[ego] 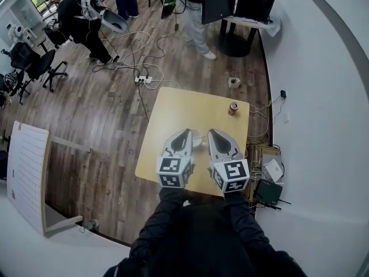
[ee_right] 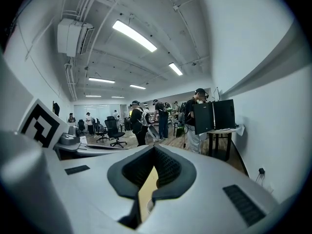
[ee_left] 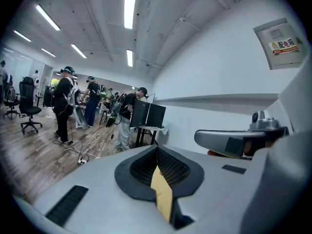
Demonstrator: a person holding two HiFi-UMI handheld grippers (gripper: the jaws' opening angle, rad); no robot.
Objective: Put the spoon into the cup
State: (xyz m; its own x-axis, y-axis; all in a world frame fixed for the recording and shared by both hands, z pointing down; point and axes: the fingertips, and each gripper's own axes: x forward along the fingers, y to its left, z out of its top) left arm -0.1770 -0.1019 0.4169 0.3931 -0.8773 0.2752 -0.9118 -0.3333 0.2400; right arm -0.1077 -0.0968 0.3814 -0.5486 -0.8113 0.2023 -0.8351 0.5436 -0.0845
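Observation:
A small brown cup [ego: 233,107] stands upright near the far right corner of the yellow table [ego: 173,111]. My left gripper [ego: 185,133] and right gripper [ego: 212,133] hover side by side over the table's near half, well short of the cup. Both are shut with nothing between the jaws. A small pale thing [ego: 199,143] lies on the table between them; it is too small to tell whether it is the spoon. In the left gripper view the left gripper [ee_left: 157,149] has its tips together, with a strip of tabletop showing below them. The right gripper [ee_right: 154,149] looks the same in its own view.
The white wall runs along the table's right side. Black devices [ego: 267,190] and cables lie on the floor at the right. A small box [ego: 234,82] and a power strip [ego: 143,79] lie beyond the table. Several people stand further back, near a black desk [ego: 239,4].

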